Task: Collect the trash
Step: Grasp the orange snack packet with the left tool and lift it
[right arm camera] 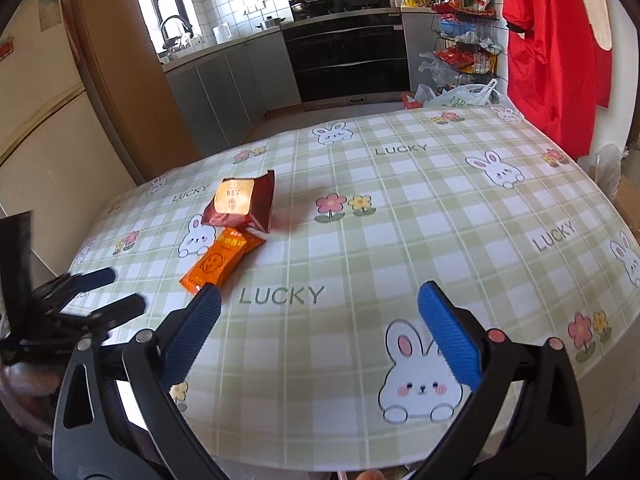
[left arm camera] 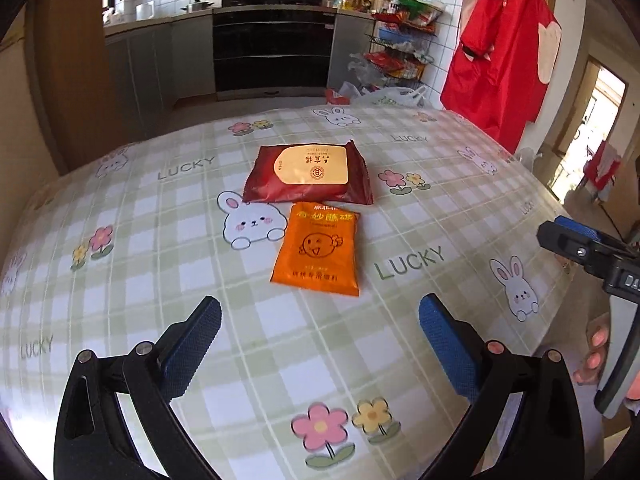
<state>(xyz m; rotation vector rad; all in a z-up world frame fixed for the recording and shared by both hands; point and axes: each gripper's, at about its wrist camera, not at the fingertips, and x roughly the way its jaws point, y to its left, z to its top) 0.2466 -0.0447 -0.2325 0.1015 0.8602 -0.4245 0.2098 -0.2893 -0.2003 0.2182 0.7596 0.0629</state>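
while both tongs gape, orange packet (left arm camera: 317, 249) touches red packet (left arm camera: 308, 173).

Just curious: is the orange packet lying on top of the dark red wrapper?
No, the flat orange packet lies nearer on the tablecloth, the dark red wrapper just behind it.

My left gripper (left arm camera: 320, 316) hangs with its jaws wide apart over bare tablecloth (left arm camera: 168, 216), and nothing lies between it and the orange packet (left arm camera: 318, 250) straight ahead. The dark red packet (left arm camera: 308, 172) touches that packet's far edge, so the far side is blocked. Both flanks of the two are bare cloth. My right gripper (right arm camera: 319, 312), also spread, sits well to the right over clear table, away from both packets.
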